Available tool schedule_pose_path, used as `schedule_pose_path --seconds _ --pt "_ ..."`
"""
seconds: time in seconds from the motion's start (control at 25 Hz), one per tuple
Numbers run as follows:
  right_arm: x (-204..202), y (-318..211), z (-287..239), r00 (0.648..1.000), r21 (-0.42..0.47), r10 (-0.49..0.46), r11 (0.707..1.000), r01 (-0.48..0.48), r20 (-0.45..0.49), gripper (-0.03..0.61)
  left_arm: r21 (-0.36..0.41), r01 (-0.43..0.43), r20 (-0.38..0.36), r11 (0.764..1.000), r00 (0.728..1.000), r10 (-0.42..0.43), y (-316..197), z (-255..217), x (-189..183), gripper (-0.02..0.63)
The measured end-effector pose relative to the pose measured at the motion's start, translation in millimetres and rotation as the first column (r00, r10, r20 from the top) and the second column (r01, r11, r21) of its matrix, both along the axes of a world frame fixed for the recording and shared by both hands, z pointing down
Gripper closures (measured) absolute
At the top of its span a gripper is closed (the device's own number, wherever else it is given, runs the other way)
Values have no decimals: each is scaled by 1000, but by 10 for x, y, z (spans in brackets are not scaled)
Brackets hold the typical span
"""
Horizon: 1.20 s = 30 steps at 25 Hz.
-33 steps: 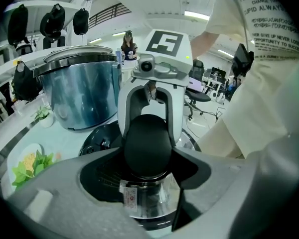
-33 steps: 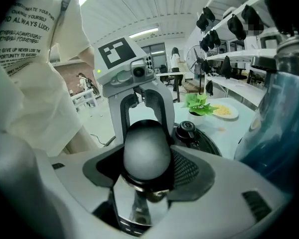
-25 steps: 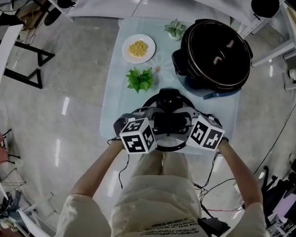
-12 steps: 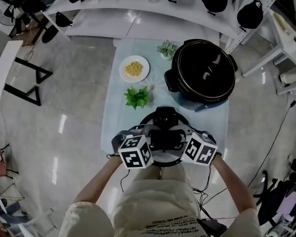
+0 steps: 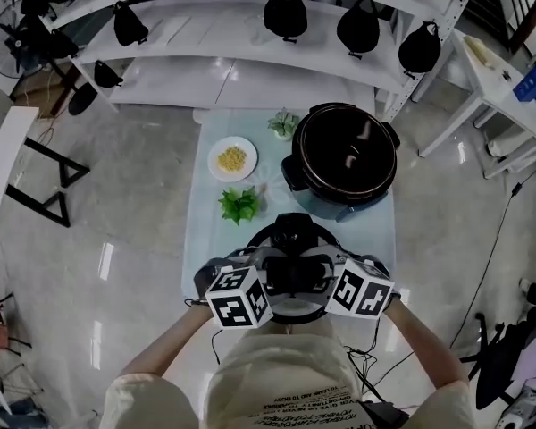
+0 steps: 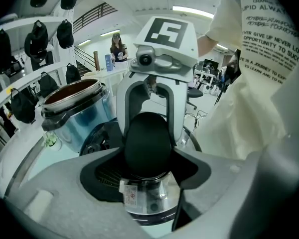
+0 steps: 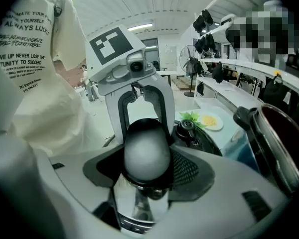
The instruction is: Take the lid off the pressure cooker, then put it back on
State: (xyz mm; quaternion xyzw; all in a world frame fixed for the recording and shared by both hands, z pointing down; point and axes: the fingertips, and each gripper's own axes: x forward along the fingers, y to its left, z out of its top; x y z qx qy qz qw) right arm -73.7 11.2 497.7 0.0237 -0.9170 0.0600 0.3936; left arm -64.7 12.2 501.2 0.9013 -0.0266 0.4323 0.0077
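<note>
One round lid (image 5: 290, 238), domed handle (image 6: 148, 143)

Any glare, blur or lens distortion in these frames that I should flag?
Head view: wide-angle bending of the shelves, light streaks glaring off the floor. Left gripper view: dark rounded corners, lid handle sharp. Right gripper view: a pale sheen washes out the lid handle.

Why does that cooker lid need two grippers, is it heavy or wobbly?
Probably heavy: the lid looks like thick, shiny metal. It should stay stiff; its rim looks evenly round. It might tip, since the left gripper and right gripper hold only its middle handle.
</note>
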Motion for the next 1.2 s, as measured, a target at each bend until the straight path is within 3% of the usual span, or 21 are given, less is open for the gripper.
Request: schedule_pose_path --seconds 0.6,1.2 --pt "264 48 -777 999 92 45 995 -47 26 301 108 -80 13 991 997 79 56 -771 273 328" --pt "702 -396 -1303 998 168 28 985 -36 51 301 192 -86 17 978 996 84 -386 -1286 719 328"
